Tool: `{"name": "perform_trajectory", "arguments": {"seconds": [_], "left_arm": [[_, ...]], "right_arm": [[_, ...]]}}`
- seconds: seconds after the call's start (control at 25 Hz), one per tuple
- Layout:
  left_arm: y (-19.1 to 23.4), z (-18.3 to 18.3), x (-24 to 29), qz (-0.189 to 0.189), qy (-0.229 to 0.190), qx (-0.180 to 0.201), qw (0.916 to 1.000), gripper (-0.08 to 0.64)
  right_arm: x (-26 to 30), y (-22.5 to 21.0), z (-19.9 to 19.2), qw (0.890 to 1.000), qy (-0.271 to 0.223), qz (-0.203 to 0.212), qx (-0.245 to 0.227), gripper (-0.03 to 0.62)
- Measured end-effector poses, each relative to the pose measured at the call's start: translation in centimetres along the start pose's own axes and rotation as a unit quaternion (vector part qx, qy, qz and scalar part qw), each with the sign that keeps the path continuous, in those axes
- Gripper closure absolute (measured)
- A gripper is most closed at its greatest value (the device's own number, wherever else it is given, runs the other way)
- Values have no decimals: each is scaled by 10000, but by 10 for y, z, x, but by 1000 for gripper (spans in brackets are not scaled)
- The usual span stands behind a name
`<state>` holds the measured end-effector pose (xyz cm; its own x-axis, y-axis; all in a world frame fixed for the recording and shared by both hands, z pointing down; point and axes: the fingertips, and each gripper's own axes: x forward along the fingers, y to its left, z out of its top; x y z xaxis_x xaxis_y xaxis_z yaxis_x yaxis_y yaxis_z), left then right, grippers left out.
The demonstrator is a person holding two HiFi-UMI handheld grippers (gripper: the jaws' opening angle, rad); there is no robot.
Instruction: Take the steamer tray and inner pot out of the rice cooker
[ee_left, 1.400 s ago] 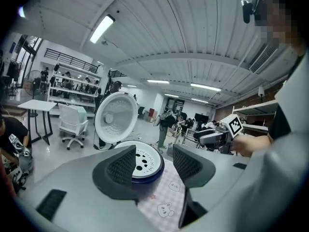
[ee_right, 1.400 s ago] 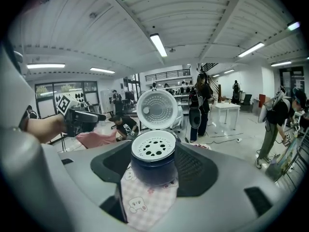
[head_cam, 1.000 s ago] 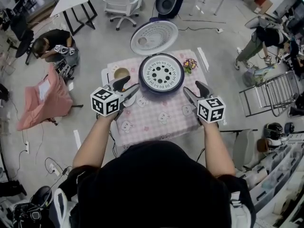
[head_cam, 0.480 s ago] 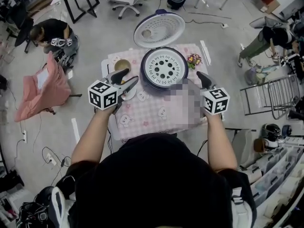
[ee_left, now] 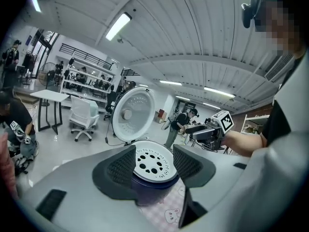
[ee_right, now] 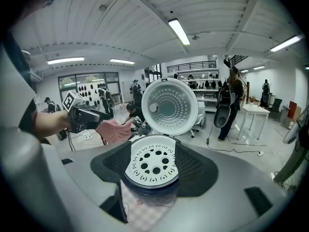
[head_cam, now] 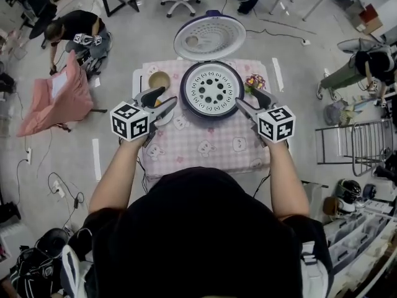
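The rice cooker (head_cam: 184, 99) stands at the far middle of the table's pink checked cloth (head_cam: 205, 146). Its lid (head_cam: 209, 37) is hinged at the far side and thrown back, inner face up. The round white steamer tray (head_cam: 211, 89) lies flat in the cooker's mouth, holed face up; being round, it has no long axis. The inner pot under it cannot be seen. The 2 grippers flank the cooker and point inward at it. The left gripper (head_cam: 169, 97) has its jaws apart and empty, close to the rim but not touching. The right gripper (head_cam: 245, 97) is likewise spread and empty
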<state>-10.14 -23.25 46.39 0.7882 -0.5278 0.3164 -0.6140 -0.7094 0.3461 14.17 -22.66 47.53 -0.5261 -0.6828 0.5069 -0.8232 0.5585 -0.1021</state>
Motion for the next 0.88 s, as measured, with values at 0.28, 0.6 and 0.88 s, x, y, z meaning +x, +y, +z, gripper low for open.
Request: {"name": "perform_trajectory", "arguments": {"seconds": [0.28,0.6,0.88], "left_arm": [[0,-5,-1,308,-80,-179,9993,309],[-4,-16,1,563,-145,-381,9976,308],[-7,-23,-1,716,-140,-486,9961,308]], "right_arm": [[23,5,-5,9957,445,688,-435,301],[50,12,-20,9803,917,1301,-1166,308],[65,29,-35,9592,1245,1848,-1740,322]]}}
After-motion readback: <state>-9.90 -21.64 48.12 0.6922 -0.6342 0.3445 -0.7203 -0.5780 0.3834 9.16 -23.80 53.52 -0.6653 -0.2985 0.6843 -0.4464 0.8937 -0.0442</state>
